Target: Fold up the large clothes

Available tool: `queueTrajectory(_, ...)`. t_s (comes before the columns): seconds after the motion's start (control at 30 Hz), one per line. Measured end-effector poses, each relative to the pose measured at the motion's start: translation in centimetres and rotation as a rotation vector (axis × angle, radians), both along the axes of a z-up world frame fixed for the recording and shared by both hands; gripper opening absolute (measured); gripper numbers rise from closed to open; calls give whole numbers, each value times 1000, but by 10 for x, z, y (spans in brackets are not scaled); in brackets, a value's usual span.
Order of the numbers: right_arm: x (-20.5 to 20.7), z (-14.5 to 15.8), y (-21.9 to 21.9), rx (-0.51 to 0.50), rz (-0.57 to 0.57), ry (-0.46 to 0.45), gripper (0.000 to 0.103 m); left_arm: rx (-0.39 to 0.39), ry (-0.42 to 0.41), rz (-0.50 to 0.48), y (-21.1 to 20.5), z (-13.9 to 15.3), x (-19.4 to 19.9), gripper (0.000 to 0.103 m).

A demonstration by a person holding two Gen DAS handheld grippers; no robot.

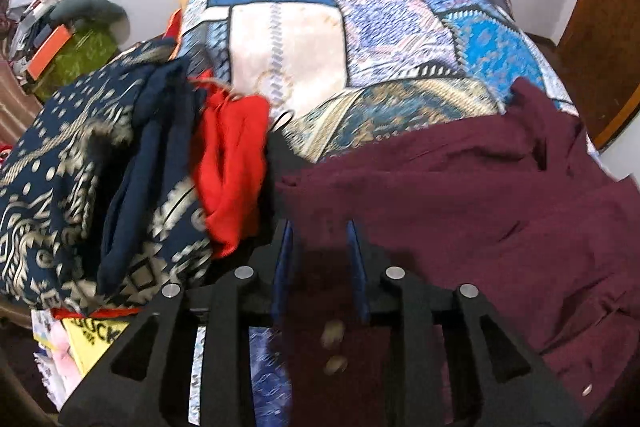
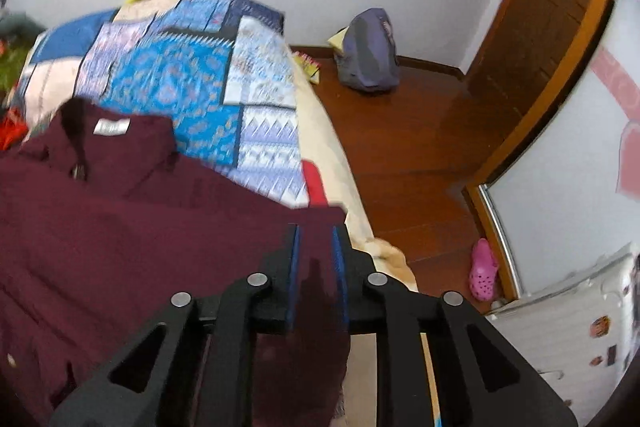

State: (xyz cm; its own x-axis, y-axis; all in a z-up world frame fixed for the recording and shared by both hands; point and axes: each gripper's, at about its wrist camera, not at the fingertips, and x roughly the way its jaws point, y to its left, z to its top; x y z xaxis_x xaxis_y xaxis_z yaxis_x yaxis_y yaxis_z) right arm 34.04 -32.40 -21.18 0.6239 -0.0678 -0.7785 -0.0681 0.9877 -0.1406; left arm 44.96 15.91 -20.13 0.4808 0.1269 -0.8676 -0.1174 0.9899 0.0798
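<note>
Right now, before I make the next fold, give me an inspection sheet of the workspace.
Surface: bed with patchwork quilt.
Job's things: maroon shirt spread on the bed, collar label up.
Clutter: navy patterned cloth and red cloth heaped left of shirt.
Grippers: left gripper and right gripper each have shirt fabric between parted pads; no pinch seen.
Cables: nothing seen.
Surroundings: wooden floor, bag by wall, pink clog.
</note>
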Motion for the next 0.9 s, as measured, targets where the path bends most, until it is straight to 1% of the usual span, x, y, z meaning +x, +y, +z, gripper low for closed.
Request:
queueTrajectory(0.03,-5,1,3,-5,17,13,16,-10,0,2,3,0,-5,41)
queueTrajectory(0.1,-12,1,7,5,43,31,16,-53,-9,10,13,3,-18,51)
queueTrajectory(0.17,-21,1,11,39,68,55,18,-85,-11,11,19,8,-35,52)
queueTrajectory(0.2,-26,1,13,62,80,69,20,-97,-7,11,22,9,-43,54)
queueTrajectory(0.23,-32,1,16,82,91,78,22,-107,0,13,24,9,-49,59)
queueTrajectory(0.27,-36,0,20,95,100,84,27,-124,9,16,27,8,-57,61)
queueTrajectory(0.3,-43,0,23,111,111,87,34,-143,15,17,29,7,-64,65)
queueTrajectory(0.37,-51,-3,31,135,129,92,40,-198,38,27,35,0,-82,66)
queueTrajectory(0.4,-55,-4,34,142,137,96,40,-217,48,35,36,-3,-86,66)
queueTrajectory(0.53,-74,-18,49,162,176,134,40,-367,115,63,41,-32,-105,66)
queueTrajectory(0.6,-78,-28,53,160,183,157,40,-416,117,83,41,-43,-109,66)
queueTrajectory(0.67,-82,-41,55,161,180,191,40,-440,96,103,41,-46,-109,66)
queueTrajectory(0.7,-83,-48,55,165,173,213,40,-448,90,107,40,-46,-108,60)
queueTrajectory(0.73,-83,-58,55,165,161,247,40,-463,85,104,38,-47,-106,47)
queueTrajectory(0.77,-83,-64,55,163,153,267,40,-449,89,108,36,-46,-104,44)
queueTrajectory(0.8,-85,-69,55,162,149,277,40,-392,83,116,32,-44,-103,29)
queueTrajectory(0.83,-86,-73,55,157,150,274,41,-343,78,115,29,-41,-101,8)
queueTrajectory(0.87,-87,-75,56,151,153,268,41,-275,66,112,25,-37,-101,6)
queueTrajectory(0.9,-88,-75,57,145,156,260,41,-196,33,114,21,-29,-102,0)
